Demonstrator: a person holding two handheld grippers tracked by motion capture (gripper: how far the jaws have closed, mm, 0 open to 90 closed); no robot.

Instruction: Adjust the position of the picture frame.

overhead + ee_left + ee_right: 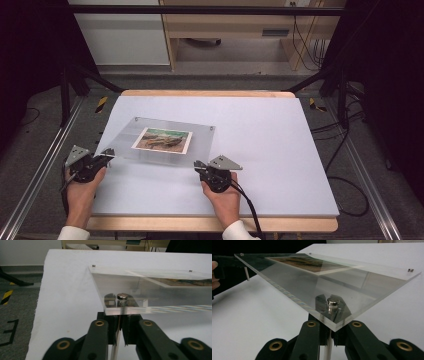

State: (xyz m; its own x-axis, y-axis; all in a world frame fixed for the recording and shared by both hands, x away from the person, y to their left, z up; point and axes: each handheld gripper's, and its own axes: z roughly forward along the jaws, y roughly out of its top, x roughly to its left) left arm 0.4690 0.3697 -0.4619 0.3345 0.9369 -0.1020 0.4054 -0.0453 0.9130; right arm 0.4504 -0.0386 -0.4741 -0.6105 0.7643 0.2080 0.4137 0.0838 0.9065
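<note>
The clear acrylic frame (162,141) lies over the white counter (260,150), left of centre, its long axis running left to right, with a landscape photo print (162,140) sandwiched inside.

High view: my left gripper (102,159) meets the frame's near left corner and my right gripper (200,167) meets its near right corner. Small standoffs mark the two far corners.

Left gripper view: my jaws are drawn almost together on a thin pin below the corner, directly under a round metal cap (122,296) seated on the acrylic. The near edge sits raised above the counter.

Right gripper view: my jaws are likewise nearly closed on a white pin under a second metal cap (333,301). The frame tilts, with its far corners toward the counter. My other hand (214,275) appears at the left edge.

Partial black floor lettering is visible in the left gripper view; I cannot read it.
</note>
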